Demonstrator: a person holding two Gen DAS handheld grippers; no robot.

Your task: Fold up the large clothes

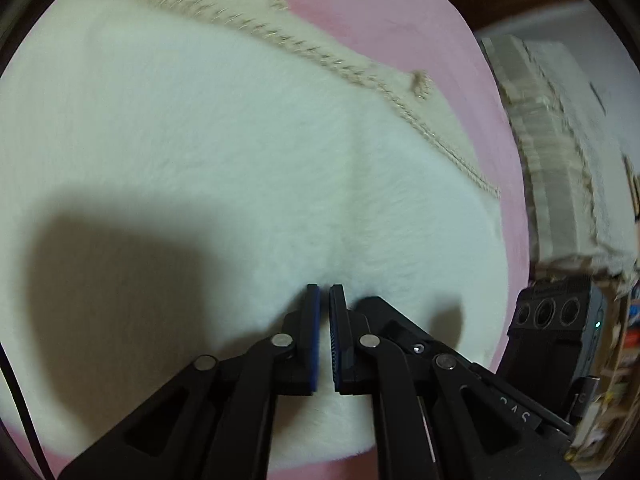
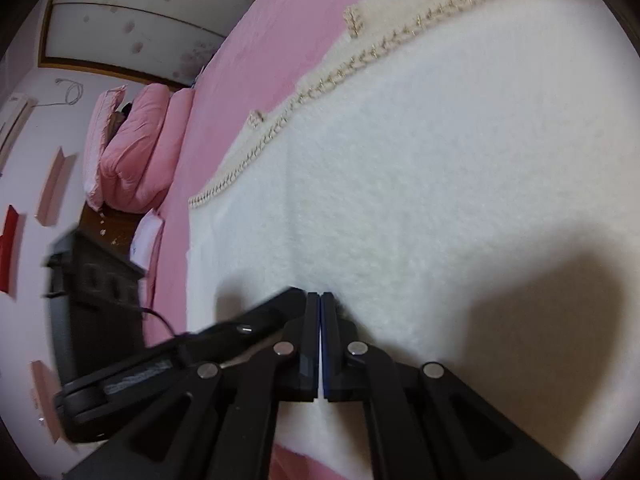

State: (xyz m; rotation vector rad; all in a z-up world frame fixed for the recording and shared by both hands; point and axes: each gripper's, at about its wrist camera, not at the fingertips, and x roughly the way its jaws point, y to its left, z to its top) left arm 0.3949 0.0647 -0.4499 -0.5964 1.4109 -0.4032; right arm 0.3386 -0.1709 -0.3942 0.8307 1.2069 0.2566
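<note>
A large white fleecy garment [image 1: 208, 132] with a cream braided trim [image 1: 320, 56] lies spread on the pink bed sheet [image 1: 400, 12]. My left gripper [image 1: 325, 292] is over its near part, jaws nearly closed with a thin gap; no cloth shows between them. The right wrist view shows the same garment [image 2: 440, 152] and trim [image 2: 336, 76]. My right gripper [image 2: 320, 298] is shut just above the fleece, nothing visibly pinched. The other gripper [image 2: 224, 340] lies close on its left, and appears in the left wrist view at the right [image 1: 552, 320].
Pink pillows and a folded quilt [image 2: 136, 148] lie at the bed's far end. A dark cabinet [image 2: 100, 288] stands beside the bed. A folded pale blanket [image 1: 560, 152] lies past the bed's right edge, with shelves [image 1: 624, 352] behind.
</note>
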